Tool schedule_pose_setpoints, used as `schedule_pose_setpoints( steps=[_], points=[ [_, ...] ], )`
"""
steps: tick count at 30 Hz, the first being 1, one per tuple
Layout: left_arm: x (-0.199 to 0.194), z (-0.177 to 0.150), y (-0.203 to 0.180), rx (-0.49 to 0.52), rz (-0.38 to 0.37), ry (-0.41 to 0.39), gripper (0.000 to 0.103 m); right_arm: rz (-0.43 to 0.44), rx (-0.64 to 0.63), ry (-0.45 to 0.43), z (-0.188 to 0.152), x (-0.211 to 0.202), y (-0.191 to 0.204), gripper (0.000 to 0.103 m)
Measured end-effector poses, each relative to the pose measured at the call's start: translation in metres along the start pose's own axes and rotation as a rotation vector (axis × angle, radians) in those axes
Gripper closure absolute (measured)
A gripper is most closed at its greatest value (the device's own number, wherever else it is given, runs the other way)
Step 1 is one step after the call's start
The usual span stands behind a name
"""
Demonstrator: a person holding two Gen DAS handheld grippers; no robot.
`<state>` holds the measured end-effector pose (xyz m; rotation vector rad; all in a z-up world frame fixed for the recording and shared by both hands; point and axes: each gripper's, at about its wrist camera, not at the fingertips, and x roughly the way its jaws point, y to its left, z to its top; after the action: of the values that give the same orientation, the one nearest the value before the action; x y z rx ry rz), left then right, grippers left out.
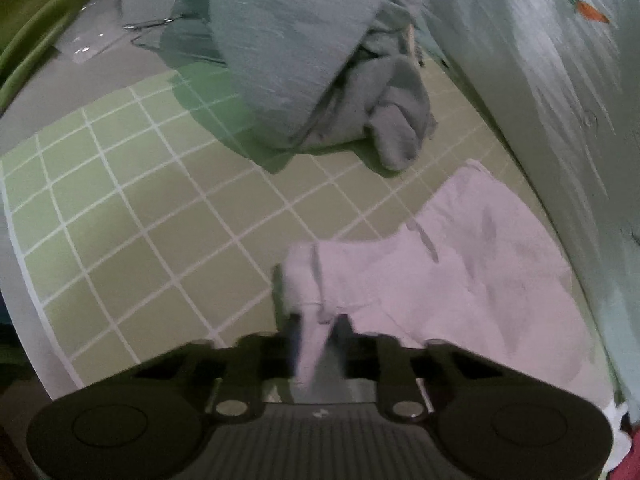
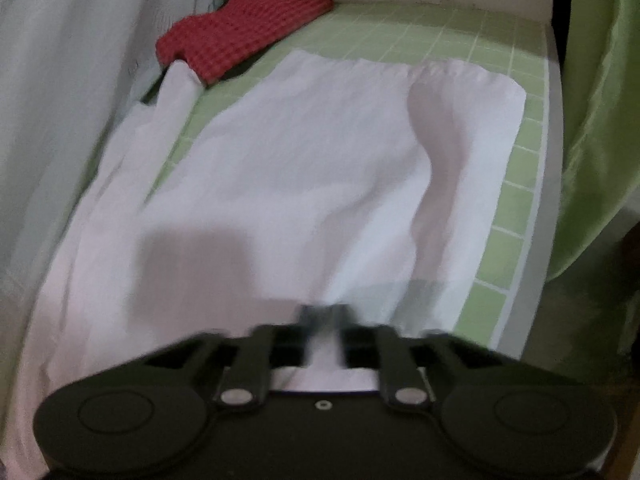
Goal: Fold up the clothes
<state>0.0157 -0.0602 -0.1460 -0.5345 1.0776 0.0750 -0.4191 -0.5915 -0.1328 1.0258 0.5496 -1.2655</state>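
Pinching near hem of white garment (image 2: pixel 304 168): left gripper (image 1: pixel 316 330) and right gripper (image 2: pixel 322 316) both clamped on cloth, ready to fold.

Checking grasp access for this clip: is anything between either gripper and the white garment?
Nothing visible. The left gripper and right gripper are each shut directly on the white garment.

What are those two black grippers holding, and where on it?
Both are shut on the white garment: the left gripper on a bunched edge, the right gripper on its near edge.
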Motion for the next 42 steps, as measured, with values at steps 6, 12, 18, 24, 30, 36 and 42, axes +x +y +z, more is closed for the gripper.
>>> schedule_pose_setpoints(
  steps=[6,12,18,24,30,36,42],
  points=[
    [-0.037,0.022,-0.006,0.030,-0.024,-0.103,0.097,0.052,-0.010,-0.067,0.017,-0.028,0.016,0.101],
    [-0.088,0.029,-0.003,0.064,-0.027,-0.202,0.097,0.152,-0.098,-0.146,0.023,-0.082,0.026,0.102],
    [-0.049,0.015,0.041,-0.028,0.097,-0.076,0.097,0.018,-0.237,-0.004,-0.019,-0.049,0.017,0.101],
    [-0.054,0.020,0.050,-0.033,0.097,-0.096,0.097,0.045,-0.196,0.048,-0.022,-0.043,0.005,0.101],
    [-0.050,0.009,0.024,0.128,0.193,-0.118,0.059,0.031,-0.244,0.085,-0.027,-0.034,0.012,0.070],
    [-0.066,-0.016,-0.009,0.336,0.199,-0.207,0.029,0.017,-0.378,-0.030,-0.029,-0.067,0.015,0.033],
    [-0.067,-0.044,-0.054,0.406,0.160,-0.214,0.027,-0.130,-0.523,-0.194,-0.009,-0.068,-0.002,0.020]
  ],
)
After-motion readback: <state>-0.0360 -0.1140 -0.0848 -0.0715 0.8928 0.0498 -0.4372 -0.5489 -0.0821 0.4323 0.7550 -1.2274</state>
